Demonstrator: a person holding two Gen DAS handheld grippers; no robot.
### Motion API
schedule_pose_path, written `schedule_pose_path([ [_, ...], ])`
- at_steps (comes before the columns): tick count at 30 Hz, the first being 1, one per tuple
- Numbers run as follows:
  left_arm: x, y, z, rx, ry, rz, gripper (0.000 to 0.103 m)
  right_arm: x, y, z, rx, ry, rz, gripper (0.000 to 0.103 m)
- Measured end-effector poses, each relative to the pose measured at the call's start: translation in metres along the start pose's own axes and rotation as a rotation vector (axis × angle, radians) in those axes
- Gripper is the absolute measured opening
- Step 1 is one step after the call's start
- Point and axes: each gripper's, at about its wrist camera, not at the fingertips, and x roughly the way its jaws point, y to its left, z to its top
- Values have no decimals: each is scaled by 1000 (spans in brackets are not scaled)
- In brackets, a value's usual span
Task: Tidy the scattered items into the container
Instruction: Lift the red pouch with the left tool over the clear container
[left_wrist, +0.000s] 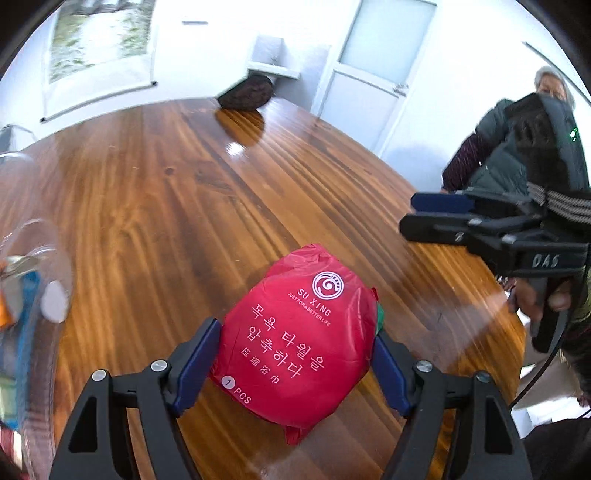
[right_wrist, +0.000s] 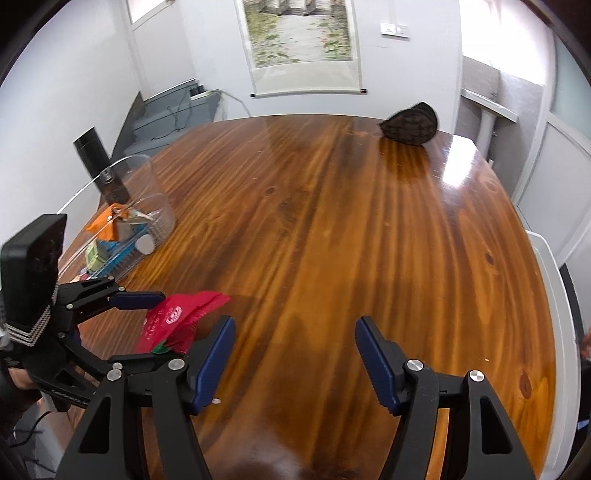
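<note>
A red compressed-towel packet (left_wrist: 295, 343) with white Korean print is clamped between the blue pads of my left gripper (left_wrist: 295, 365), above the wooden table (left_wrist: 184, 192). In the right wrist view the packet (right_wrist: 177, 321) shows at lower left in the left gripper (right_wrist: 147, 325). My right gripper (right_wrist: 295, 362) is open and empty over the table; it also shows at the right in the left wrist view (left_wrist: 424, 216). A clear plastic container (right_wrist: 122, 229) with several small items stands at the table's left edge; it also shows blurred in the left wrist view (left_wrist: 33, 280).
A dark woven pouch (right_wrist: 410, 123) lies at the far side of the table; it also shows in the left wrist view (left_wrist: 245, 92). A black cylinder (right_wrist: 99, 166) stands behind the container. A person (left_wrist: 517, 136) stands at the right.
</note>
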Motion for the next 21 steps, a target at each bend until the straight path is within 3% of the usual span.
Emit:
schedule_pose_path([
  [14,-120,18,-29,-167,-222,175,79,10,74,26,-127,-49,127,68],
  [21,-172,34,-44,-252,-304,308,79,12,122,38,-205,-77,199,68],
])
